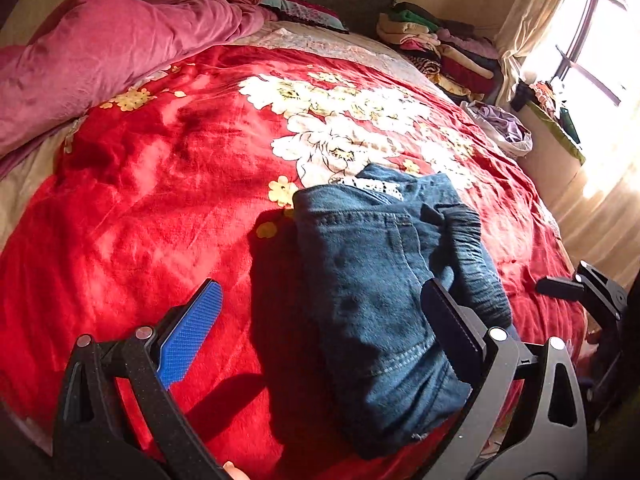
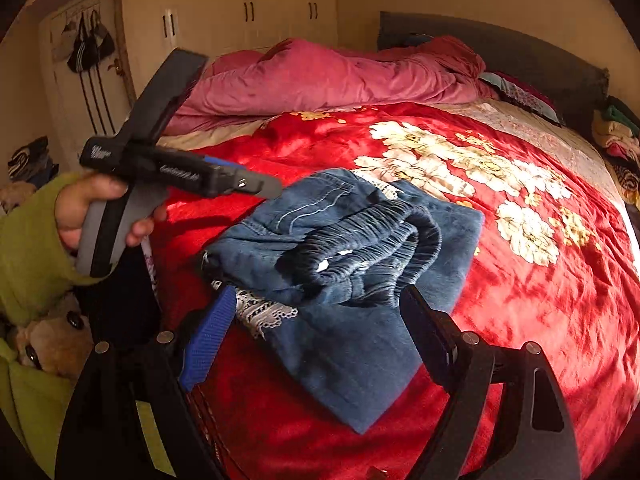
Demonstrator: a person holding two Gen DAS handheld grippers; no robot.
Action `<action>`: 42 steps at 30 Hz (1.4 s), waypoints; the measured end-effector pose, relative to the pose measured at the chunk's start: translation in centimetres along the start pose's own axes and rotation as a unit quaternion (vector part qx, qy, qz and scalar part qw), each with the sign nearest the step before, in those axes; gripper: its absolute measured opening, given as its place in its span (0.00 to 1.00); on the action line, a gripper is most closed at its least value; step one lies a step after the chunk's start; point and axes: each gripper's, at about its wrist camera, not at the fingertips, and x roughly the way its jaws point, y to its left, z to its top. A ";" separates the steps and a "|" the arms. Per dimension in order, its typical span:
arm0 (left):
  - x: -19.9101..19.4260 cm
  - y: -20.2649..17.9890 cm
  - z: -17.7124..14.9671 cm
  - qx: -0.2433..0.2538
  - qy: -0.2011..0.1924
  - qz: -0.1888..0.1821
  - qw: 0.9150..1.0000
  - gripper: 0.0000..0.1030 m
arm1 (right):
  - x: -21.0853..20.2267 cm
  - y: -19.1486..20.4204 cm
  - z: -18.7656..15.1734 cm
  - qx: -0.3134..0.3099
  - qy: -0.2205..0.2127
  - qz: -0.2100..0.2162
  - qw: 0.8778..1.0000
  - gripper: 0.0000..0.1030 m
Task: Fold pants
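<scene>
Both grippers are open and hold nothing: the left gripper (image 1: 320, 336) hovers over the folded pants (image 1: 384, 280), the right gripper (image 2: 316, 340) just beside them. The pants lie as a small bundle on the red blanket (image 1: 152, 208), near the bed edge, with the elastic waistband (image 2: 360, 236) bulging on top. I think this loose top layer can slide or spring open if a finger drags it, and the soft blanket may wrinkle under any push.
</scene>
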 end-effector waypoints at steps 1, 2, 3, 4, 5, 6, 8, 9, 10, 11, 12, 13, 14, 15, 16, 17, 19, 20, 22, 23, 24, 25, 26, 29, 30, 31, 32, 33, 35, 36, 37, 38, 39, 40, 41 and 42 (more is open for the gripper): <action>0.4 0.3 0.5 -0.001 0.003 -0.001 1.000 0.90 | 0.3 0.4 0.2 -0.008 0.000 0.004 1.000 0.80; 0.8 0.5 1.1 -0.002 0.008 -0.001 1.000 0.90 | 0.5 0.8 0.3 -0.014 0.001 0.007 1.000 0.80; 1.3 0.7 1.7 -0.003 0.014 -0.001 1.000 0.90 | 0.8 1.2 0.5 -0.022 0.003 0.009 1.000 0.80; 1.8 0.8 2.1 -0.002 0.021 -0.001 1.000 0.85 | 1.1 1.6 0.7 -0.033 0.005 0.012 0.999 0.80; 2.3 1.0 2.6 -0.002 0.026 -0.002 1.000 0.79 | 1.4 2.1 0.9 -0.046 0.007 0.015 0.999 0.79; 2.8 1.0 3.0 -0.001 0.031 -0.005 1.000 0.68 | 1.8 2.5 1.2 -0.059 0.009 0.015 0.998 0.78; 3.9 0.9 3.6 0.004 0.046 -0.020 0.999 0.52 | 2.5 3.2 1.7 -0.083 0.012 0.011 0.996 0.69; 4.4 0.7 3.7 0.008 0.055 -0.025 0.998 0.44 | 3.0 3.5 1.9 -0.094 0.016 0.010 0.995 0.69; 4.8 0.5 3.8 0.013 0.061 -0.029 0.998 0.36 | 3.4 3.8 2.1 -0.107 0.018 0.010 0.994 0.67; 5.3 0.3 3.9 0.020 0.067 -0.032 0.997 0.35 | 3.8 4.2 2.2 -0.123 0.020 0.010 0.992 0.58; 5.7 0.1 3.8 0.023 0.070 -0.029 0.997 0.34 | 4.2 4.6 2.5 -0.139 0.026 0.012 0.990 0.54; 6.0 0.1 3.8 0.023 0.072 -0.028 0.997 0.34 | 4.6 4.9 2.7 -0.155 0.030 0.010 0.988 0.53; 6.2 0.1 3.9 0.023 0.073 -0.029 0.997 0.34 | 5.0 5.3 2.9 -0.170 0.032 0.008 0.985 0.52; 6.4 0.1 3.8 0.022 0.074 -0.029 0.997 0.34 | 5.4 5.8 3.0 -0.187 0.037 0.011 0.982 0.51; 6.6 0.2 3.9 0.019 0.075 -0.030 0.997 0.34 | 5.8 6.1 3.1 -0.204 0.042 0.013 0.978 0.47; 6.7 0.3 3.8 0.019 0.075 -0.031 0.997 0.35 | 6.3 6.4 3.1 -0.218 0.046 0.016 0.975 0.45; 6.8 0.4 3.7 0.018 0.075 -0.030 0.997 0.37 | 7.7 6.6 3.0 -0.234 0.058 0.017 0.970 0.39; 6.9 0.6 3.7 0.016 0.076 -0.031 0.997 0.38 | 8.2 6.7 2.9 -0.239 0.064 0.021 0.969 0.23; 7.0 0.8 3.7 0.013 0.076 -0.032 0.997 0.41 | 8.5 7.2 2.6 -0.242 0.066 0.042 0.967 0.08; 7.0 0.9 3.7 0.012 0.077 -0.033 0.996 0.43 | 8.4 7.5 2.4 -0.246 0.070 0.044 0.966 0.05; 7.0 1.0 3.7 0.011 0.077 -0.034 0.996 0.44 | 8.0 7.7 2.4 -0.245 0.073 0.052 0.965 0.04; 6.9 1.1 3.6 0.010 0.076 -0.036 0.996 0.46 | 7.4 7.7 2.3 -0.237 0.077 0.072 0.966 0.04; 6.9 1.2 3.6 0.008 0.075 -0.037 0.996 0.46 | 6.7 7.6 2.1 -0.234 0.075 0.082 0.966 0.04; 7.0 1.2 3.6 0.006 0.073 -0.042 0.996 0.48 | 6.0 6.9 1.4 -0.220 0.071 0.068 0.971 0.06; 7.1 1.2 3.6 0.005 0.072 -0.042 0.997 0.48 | 5.8 7.0 1.3 -0.217 0.064 0.068 0.972 0.08; 7.1 1.2 3.6 0.005 0.071 -0.042 0.997 0.48 | 5.6 7.2 1.2 -0.220 0.060 0.068 0.971 0.11; 7.1 1.2 3.5 0.003 0.072 -0.043 0.997 0.48 | 5.3 8.0 1.2 -0.230 0.054 0.063 0.970 0.20; 7.0 1.2 3.5 0.002 0.072 -0.043 0.996 0.48 | 5.3 8.4 1.3 -0.239 0.049 0.063 0.968 0.25; 6.9 1.1 3.6 0.004 0.073 -0.042 0.996 0.49 | 5.7 9.3 1.5 -0.259 0.045 0.062 0.963 0.29; 6.9 1.2 3.6 0.005 0.072 -0.041 0.997 0.49 | 6.0 9.8 1.8 -0.272 0.047 0.060 0.959 0.29; 6.9 1.1 3.6 0.004 0.072 -0.041 0.997 0.49 | 6.4 10.2 2.0 -0.286 0.049 0.057 0.955 0.29; 6.9 1.1 3.6 0.003 0.072 -0.040 0.997 0.49 | 6.9 10.6 2.0 -0.305 0.050 0.042 0.950 0.29; 6.9 1.1 3.5 0.003 0.072 -0.039 0.997 0.50 | 7.6 10.9 2.0 -0.325 0.057 0.020 0.944 0.29; 7.0 1.0 3.5 0.004 0.072 -0.037 0.997 0.50 | 8.6 11.0 2.1 -0.340 0.071 0.003 0.938 0.29; 6.9 1.1 3.5 0.005 0.071 -0.036 0.997 0.50 | 9.3 11.0 2.2 -0.342 0.083 0.002 0.936 0.24; 7.0 1.1 3.5 0.006 0.071 -0.035 0.997 0.51 | 9.4 11.1 2.3 -0.337 0.088 0.016 0.937 0.18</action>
